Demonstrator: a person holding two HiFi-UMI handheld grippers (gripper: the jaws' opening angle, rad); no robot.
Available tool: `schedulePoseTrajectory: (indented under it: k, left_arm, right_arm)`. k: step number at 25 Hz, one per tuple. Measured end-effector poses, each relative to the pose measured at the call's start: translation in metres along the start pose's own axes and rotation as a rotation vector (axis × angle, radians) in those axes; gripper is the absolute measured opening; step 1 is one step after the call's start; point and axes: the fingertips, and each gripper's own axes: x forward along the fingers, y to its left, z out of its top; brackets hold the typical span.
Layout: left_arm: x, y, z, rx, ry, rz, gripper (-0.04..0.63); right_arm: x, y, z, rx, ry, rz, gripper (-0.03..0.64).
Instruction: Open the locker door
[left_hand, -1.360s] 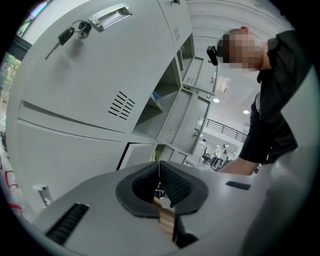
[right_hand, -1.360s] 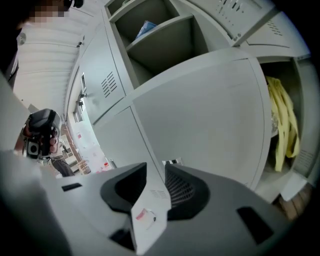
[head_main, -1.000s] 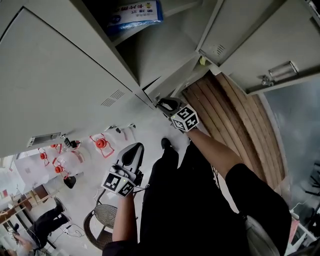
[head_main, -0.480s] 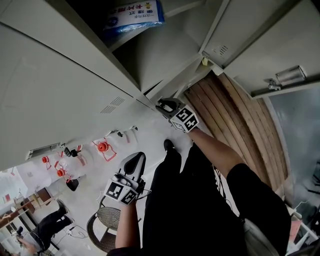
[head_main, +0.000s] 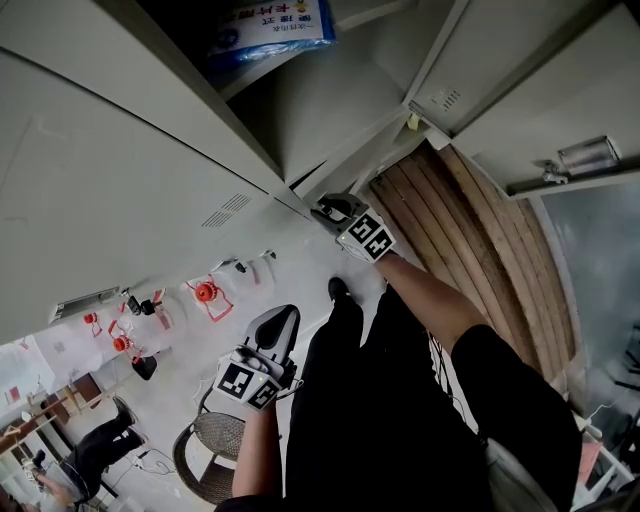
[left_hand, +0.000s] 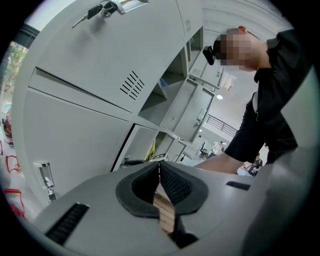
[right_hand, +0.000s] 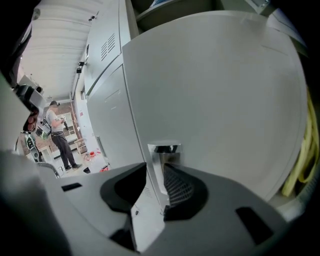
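The right gripper (right_hand: 157, 172) has its jaws clamped on the chrome handle (right_hand: 162, 150) at the free edge of the locker door (right_hand: 215, 100). That edge, the door's long axis, runs 12 to 6 o'clock between the jaws. The left gripper (left_hand: 159, 167) hangs well apart towards 7 o'clock, jaws together on nothing.

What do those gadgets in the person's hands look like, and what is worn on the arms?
The left gripper and the right gripper are alike: a smooth grey shell with black ribbed pads inside the jaws. Each carries a white cube printed with black square markers. The forearms are bare below the short sleeves of a black top.
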Motion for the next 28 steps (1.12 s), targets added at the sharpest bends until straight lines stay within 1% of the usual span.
schedulePoseTrajectory:
  k: [8,18,28]
  left_arm:
    - [0.0004,-0.0032,-0.0063,-0.015,0.01,-0.005,0.017]
    - [0.0,-0.0053,-0.0066,-0.02,0.0,-0.005,0.017]
    - [-0.0011,-0.0061,-0.004,-0.018,-0.018,0.018,0.017]
  right_arm:
    - [0.0035,-0.0002,0.0035,-0.046,0.008,0.012,0.107]
    - [0.004,-0.0006,0.0035,-0.054,0.021,0.012,0.1]
    - [0.0016,0.0005,0.0019,-0.076,0.032,0.033,0.089]
